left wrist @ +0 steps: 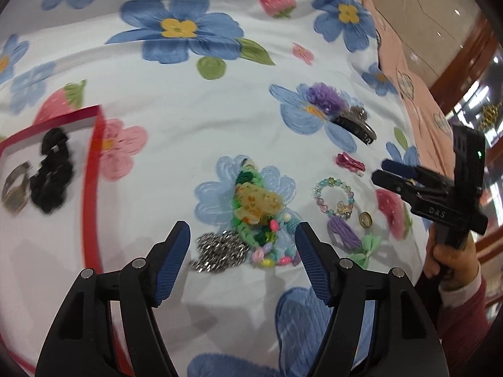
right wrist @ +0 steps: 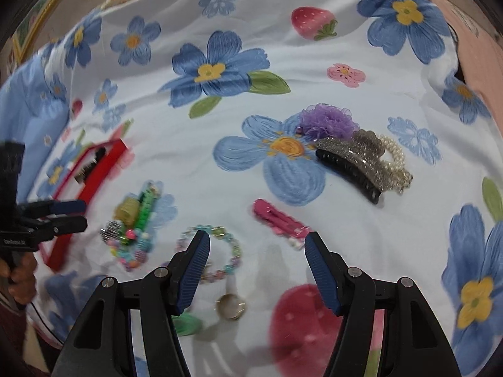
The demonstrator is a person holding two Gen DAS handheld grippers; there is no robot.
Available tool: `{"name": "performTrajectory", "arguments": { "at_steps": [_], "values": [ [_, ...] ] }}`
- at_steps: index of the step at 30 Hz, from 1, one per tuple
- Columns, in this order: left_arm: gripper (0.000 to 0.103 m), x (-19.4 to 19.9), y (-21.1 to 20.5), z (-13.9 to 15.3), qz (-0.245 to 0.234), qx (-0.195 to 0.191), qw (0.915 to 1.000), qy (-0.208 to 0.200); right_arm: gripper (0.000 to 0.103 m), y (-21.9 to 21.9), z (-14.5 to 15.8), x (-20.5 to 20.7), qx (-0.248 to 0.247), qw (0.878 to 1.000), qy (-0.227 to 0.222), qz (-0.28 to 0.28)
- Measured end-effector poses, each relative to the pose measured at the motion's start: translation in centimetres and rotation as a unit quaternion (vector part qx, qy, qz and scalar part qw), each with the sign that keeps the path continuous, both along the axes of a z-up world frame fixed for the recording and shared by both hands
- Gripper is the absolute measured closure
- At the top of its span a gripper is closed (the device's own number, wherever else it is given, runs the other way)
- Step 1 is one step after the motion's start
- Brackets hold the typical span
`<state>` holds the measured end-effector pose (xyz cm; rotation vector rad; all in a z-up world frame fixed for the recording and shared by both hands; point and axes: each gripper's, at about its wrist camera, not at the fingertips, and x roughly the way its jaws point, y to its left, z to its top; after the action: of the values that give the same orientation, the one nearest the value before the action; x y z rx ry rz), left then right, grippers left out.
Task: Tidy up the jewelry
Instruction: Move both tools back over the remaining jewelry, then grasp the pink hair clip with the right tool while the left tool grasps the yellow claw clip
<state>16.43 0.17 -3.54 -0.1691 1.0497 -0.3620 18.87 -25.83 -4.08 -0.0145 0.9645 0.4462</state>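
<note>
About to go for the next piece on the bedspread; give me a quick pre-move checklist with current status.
1. Left gripper open and unloaded: ok.
2. Right gripper open and unloaded: ok.
3. Silver chain near the left gripper's fingertips: ok, though it touches the green bead pile.
4. Red tray has free space beside the black scrunchie: ok.
5. Gold ring ahead of the right gripper: ok.
6. Grippers clear of each other: ok.
</note>
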Motion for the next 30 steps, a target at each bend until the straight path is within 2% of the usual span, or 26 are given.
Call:
{"name": "performTrajectory", "arguments": {
  "at_steps": [4,9,11,13,15,16,17,19,24,30],
  "values": [
    [0.034,1.3,-0.9,-0.9,-0.014,0.004,0.9998,0.009,0.038,0.3,-1.0,1.6,-0.031,0.999,0.003,0.014],
    [0.033,2.3,-1.7,-1.6,-0.024,0.012,0.9996,0.011,0.04,-0.2,-3.1,3.4,-0.023,0.999,0.035,0.018],
    [0.034,2.7,-1.9,-1.9,-0.023,0.013,0.9996,0.008,0.051,-0.5,-3.7,3.6,-0.017,0.999,0.048,0.01],
    [0.037,3.0,-2.1,-2.2,-0.025,0.015,0.9995,0.008,0.07,-0.5,-3.7,3.4,-0.021,0.999,0.048,0.008],
    [0.054,3.1,-2.4,-2.4,-0.029,0.016,0.9994,0.009,0.073,-0.4,-3.7,3.2,-0.021,0.999,0.048,0.012],
    [0.06,3.2,-2.5,-2.5,-0.034,0.012,0.9993,0.012,0.082,-0.2,-3.6,3.1,-0.02,0.999,0.048,0.014],
    [0.063,3.2,-2.7,-2.5,-0.036,0.011,0.9992,0.012,0.084,0.0,-3.6,2.9,-0.021,0.998,0.048,0.017],
    [0.064,2.9,-2.9,-2.2,-0.035,0.02,0.9992,0.0,0.084,0.4,-3.5,2.5,-0.022,0.998,0.046,0.022],
    [0.064,1.9,-2.3,-1.0,-0.028,0.004,0.9994,-0.019,0.084,1.4,-2.9,1.5,-0.012,0.999,0.038,0.026],
    [0.064,0.4,-0.7,0.5,-0.007,-0.012,0.9992,-0.036,0.085,1.5,-1.1,0.6,0.033,0.999,0.029,0.01]
  ]
}}
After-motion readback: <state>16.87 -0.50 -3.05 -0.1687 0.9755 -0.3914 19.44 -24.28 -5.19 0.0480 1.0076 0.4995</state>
